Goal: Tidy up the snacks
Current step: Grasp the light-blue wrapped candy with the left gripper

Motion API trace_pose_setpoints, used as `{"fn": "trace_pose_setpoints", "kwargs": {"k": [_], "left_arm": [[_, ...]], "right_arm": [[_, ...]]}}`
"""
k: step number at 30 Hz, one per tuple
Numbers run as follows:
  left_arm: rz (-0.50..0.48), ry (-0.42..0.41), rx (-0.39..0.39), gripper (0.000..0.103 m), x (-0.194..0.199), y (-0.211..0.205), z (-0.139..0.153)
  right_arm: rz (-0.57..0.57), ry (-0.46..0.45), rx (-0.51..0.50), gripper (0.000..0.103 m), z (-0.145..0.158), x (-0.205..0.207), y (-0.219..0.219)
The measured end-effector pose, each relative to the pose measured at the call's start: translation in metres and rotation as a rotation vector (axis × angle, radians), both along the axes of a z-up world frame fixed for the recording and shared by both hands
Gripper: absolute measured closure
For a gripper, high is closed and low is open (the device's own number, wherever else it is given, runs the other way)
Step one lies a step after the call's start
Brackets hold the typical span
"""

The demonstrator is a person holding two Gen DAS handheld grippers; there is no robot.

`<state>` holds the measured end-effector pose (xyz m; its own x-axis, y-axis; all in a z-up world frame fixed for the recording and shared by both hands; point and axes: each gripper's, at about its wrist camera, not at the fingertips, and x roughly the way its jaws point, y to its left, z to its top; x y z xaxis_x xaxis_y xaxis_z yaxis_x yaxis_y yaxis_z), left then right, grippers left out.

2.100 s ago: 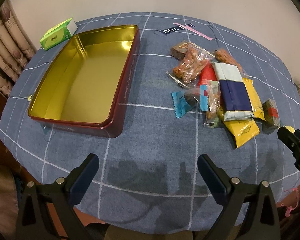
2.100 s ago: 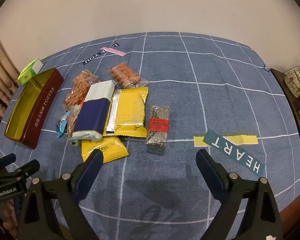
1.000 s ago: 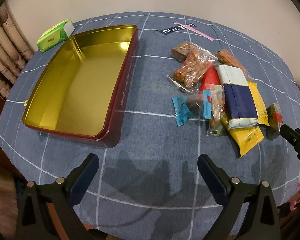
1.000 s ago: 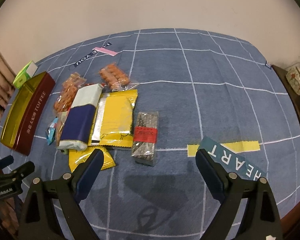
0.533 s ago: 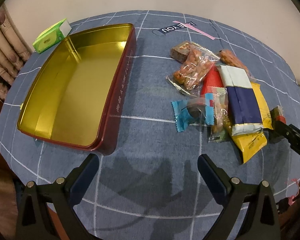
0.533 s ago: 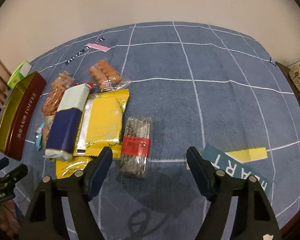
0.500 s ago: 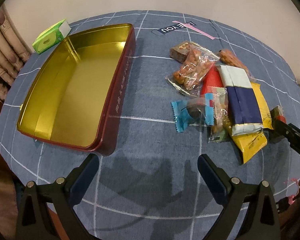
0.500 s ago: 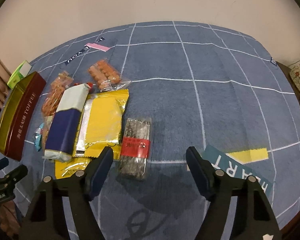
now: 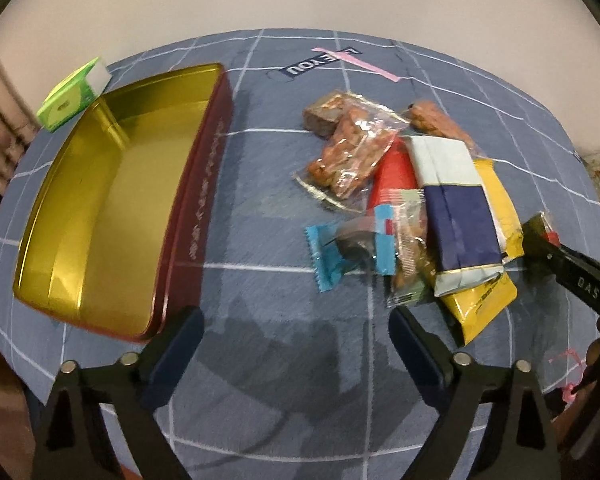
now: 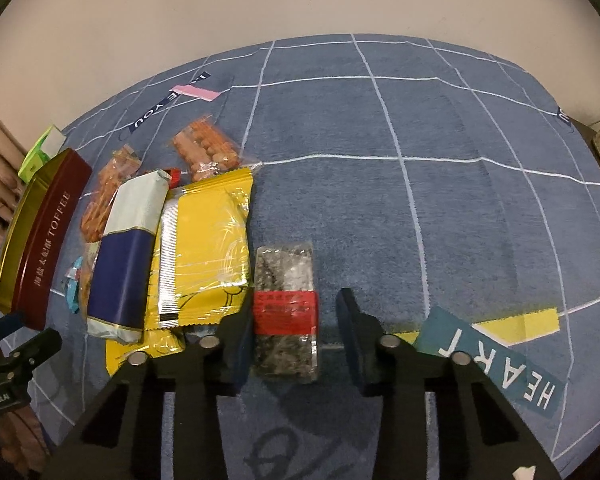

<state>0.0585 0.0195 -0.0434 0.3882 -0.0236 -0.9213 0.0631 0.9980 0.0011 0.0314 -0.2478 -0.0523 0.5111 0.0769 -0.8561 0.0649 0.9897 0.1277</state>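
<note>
An open dark-red toffee tin (image 9: 188, 216) with a gold inside lies empty at the left; it also shows in the right wrist view (image 10: 48, 232). A heap of snack packets lies to its right: a blue-and-white pack (image 10: 120, 256), yellow packs (image 10: 208, 236), orange snack bags (image 9: 352, 156), a light-blue candy (image 9: 332, 252). My right gripper (image 10: 296, 320) is open and straddles a dark seaweed-like packet with a red band (image 10: 286, 312); its left pad is next to the packet's edge. My left gripper (image 9: 296, 336) is open and empty above the cloth in front of the heap.
A blue checked cloth (image 10: 440, 208) covers the round table. A green tissue pack (image 9: 72, 96) lies behind the tin. Fabric labels sit at the far side (image 9: 320, 64) and at the front right (image 10: 496, 360). A curtain hangs at the left; a shelf stands at the right.
My right gripper has moved forward and down over the red-banded packet and its jaws have narrowed around it. My left gripper has drifted slightly right and forward.
</note>
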Motion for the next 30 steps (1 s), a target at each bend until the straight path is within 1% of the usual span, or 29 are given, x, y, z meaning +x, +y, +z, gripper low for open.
{"fn": "trace_pose_setpoints", "kwargs": {"k": [1,3,4,5,7,8,16,22,26,30], "left_arm": [[-0.014,0.000,0.002,0.015,0.001,-0.001,0.000],[-0.040,0.004,-0.004,0.017,0.002,-0.002,-0.002],[-0.050,0.007,-0.006,0.021,0.004,-0.002,-0.003],[-0.065,0.010,-0.011,0.028,0.005,-0.002,-0.004],[-0.094,0.019,-0.019,0.034,0.008,-0.004,-0.005],[-0.104,0.021,-0.016,0.035,0.009,-0.004,-0.006],[-0.214,0.000,0.008,0.037,0.020,-0.007,-0.008],[-0.253,0.013,0.007,0.037,0.034,-0.007,-0.011],[-0.289,0.009,0.020,0.037,0.044,-0.013,-0.012],[-0.304,0.019,0.013,0.037,0.050,-0.018,-0.017]], "right_arm": [[0.000,0.001,-0.002,0.078,0.000,-0.001,-0.001],[-0.005,-0.001,-0.013,0.078,0.000,-0.002,-0.002],[-0.005,-0.001,-0.008,0.078,0.000,-0.002,-0.004],[-0.006,-0.001,-0.006,0.078,0.000,-0.002,-0.004],[-0.009,-0.001,-0.007,0.078,0.000,-0.003,-0.006],[-0.013,0.000,-0.003,0.078,0.000,-0.004,-0.008],[-0.030,0.011,0.003,0.078,0.000,-0.007,-0.014],[-0.041,0.017,0.006,0.078,-0.001,-0.008,-0.015],[-0.042,0.020,0.004,0.078,-0.001,-0.008,-0.015],[-0.043,0.020,0.005,0.078,-0.001,-0.009,-0.016]]}}
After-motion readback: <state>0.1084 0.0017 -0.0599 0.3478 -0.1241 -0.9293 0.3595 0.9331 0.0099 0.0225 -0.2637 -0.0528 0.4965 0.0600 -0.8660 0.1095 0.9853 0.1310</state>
